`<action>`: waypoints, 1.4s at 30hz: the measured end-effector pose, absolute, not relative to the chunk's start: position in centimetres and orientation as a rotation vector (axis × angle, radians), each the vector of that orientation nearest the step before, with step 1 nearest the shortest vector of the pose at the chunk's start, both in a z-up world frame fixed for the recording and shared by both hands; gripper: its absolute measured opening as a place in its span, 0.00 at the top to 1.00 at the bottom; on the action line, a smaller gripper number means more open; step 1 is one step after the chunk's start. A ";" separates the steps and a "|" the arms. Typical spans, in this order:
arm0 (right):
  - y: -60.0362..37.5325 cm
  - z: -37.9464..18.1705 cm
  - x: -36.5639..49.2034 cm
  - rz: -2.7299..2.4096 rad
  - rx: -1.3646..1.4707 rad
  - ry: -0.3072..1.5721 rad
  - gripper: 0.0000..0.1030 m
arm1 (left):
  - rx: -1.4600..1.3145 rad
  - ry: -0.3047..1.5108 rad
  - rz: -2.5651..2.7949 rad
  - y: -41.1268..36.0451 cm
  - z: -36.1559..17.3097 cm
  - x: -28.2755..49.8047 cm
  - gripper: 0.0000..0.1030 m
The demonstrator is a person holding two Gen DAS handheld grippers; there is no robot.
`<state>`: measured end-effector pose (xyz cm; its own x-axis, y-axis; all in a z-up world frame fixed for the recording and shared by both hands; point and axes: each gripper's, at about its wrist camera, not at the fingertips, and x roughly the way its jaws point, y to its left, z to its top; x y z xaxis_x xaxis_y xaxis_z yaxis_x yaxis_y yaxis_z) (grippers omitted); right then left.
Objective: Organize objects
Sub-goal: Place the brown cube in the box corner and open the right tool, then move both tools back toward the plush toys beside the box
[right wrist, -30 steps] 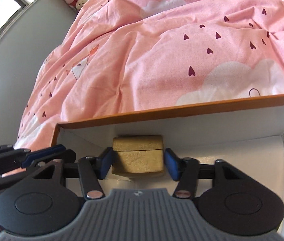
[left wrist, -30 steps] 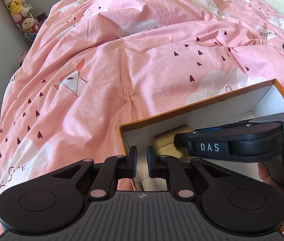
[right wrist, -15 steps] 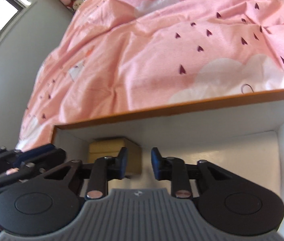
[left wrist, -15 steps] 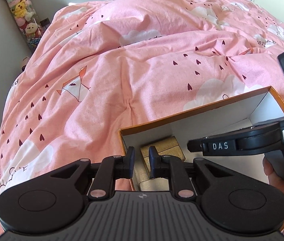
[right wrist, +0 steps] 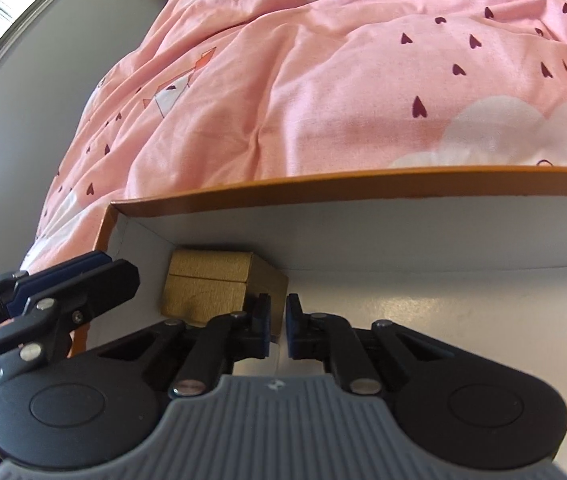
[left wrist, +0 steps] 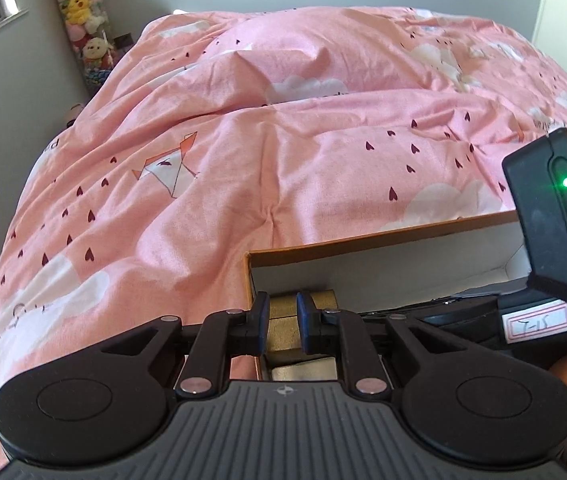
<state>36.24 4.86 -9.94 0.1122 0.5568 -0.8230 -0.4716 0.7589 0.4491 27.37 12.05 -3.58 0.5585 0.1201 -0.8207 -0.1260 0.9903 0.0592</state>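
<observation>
A small gold box rests in the far left corner of an orange-rimmed cardboard box with a white inside. It also shows in the left wrist view behind my fingers. My right gripper is shut and empty, just right of and in front of the gold box, above the box floor. My left gripper is shut and empty, hovering over the cardboard box's left wall. A second, paler box lies below the gold one in the left wrist view.
The cardboard box sits on a bed with a rumpled pink duvet printed with hearts and clouds. A stack of plush toys stands by the wall at the far left. The right gripper's camera unit is at the right.
My right gripper let go of the gold box, shut empty and drew back to its right. My left gripper stayed shut and rose, tilting up.
</observation>
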 end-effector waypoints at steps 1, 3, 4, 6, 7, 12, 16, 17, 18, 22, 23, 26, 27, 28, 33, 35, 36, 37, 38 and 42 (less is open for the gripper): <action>4.9 -10.0 36.3 0.755 0.078 1.247 0.92 | -0.020 0.959 0.152 12.1 -3.5 27.2 0.82; 4.9 -9.9 36.2 0.761 0.073 1.243 0.92 | -0.033 0.938 0.169 11.9 -3.2 26.7 0.82; 4.7 -9.8 36.2 0.764 0.074 1.240 0.92 | -0.044 0.924 0.181 11.8 -3.0 26.4 0.82; 4.3 -9.1 35.8 0.764 0.064 1.227 0.92 | -0.062 0.906 0.189 11.4 -2.7 25.8 0.82; 4.0 -8.7 35.4 0.766 0.046 1.211 0.91 | -0.073 0.898 0.190 11.2 -2.5 25.5 0.82; 2.0 -5.7 33.0 0.757 -0.059 1.098 0.91 | -0.074 0.851 0.205 9.6 -1.0 23.4 0.81; -0.5 -3.3 30.7 0.759 -0.102 0.974 0.90 | -0.062 0.818 0.202 8.2 0.3 21.2 0.79; -1.2 -2.7 29.9 0.759 -0.108 0.936 0.90 | -0.061 0.817 0.192 7.8 0.6 20.7 0.79; -1.8 -2.2 29.2 0.762 -0.115 0.903 0.90 | -0.058 0.815 0.180 7.4 0.8 20.1 0.79; -4.5 -0.3 26.0 0.794 -0.109 0.779 0.77 | -0.038 0.813 0.135 5.7 1.3 17.8 0.79; -5.2 0.0 25.3 0.802 -0.101 0.755 0.72 | -0.035 0.816 0.125 5.4 1.3 17.2 0.79; -7.0 0.7 22.7 0.794 -0.108 0.666 0.66 | -0.035 0.834 0.112 4.8 1.2 15.6 0.78; -7.5 0.7 21.9 0.786 -0.118 0.642 0.65 | -0.033 0.844 0.108 4.7 1.1 14.9 0.78; -8.1 0.7 21.2 0.779 -0.121 0.627 0.64 | -0.031 0.855 0.104 4.5 0.9 14.5 0.78; -10.4 0.1 18.2 0.781 -0.130 0.642 0.53 | -0.017 0.937 0.076 3.9 -0.8 12.1 0.78; -11.0 -0.3 17.1 0.781 -0.133 0.653 0.53 | -0.008 0.968 0.071 3.7 -1.7 11.2 0.78; -11.2 -0.5 16.6 0.777 -0.137 0.663 0.53 | -0.005 0.982 0.068 3.6 -2.1 10.8 0.78; -11.3 -0.8 16.0 0.776 -0.142 0.672 0.53 | -0.005 0.998 0.066 3.6 -2.5 10.3 0.78; -11.5 -1.0 15.5 0.776 -0.144 0.679 0.53 | -0.008 1.009 0.067 3.6 -2.8 10.0 0.78; -11.7 -2.1 14.0 0.767 -0.170 0.722 0.53 | -0.063 1.056 0.059 4.1 -3.7 8.5 0.78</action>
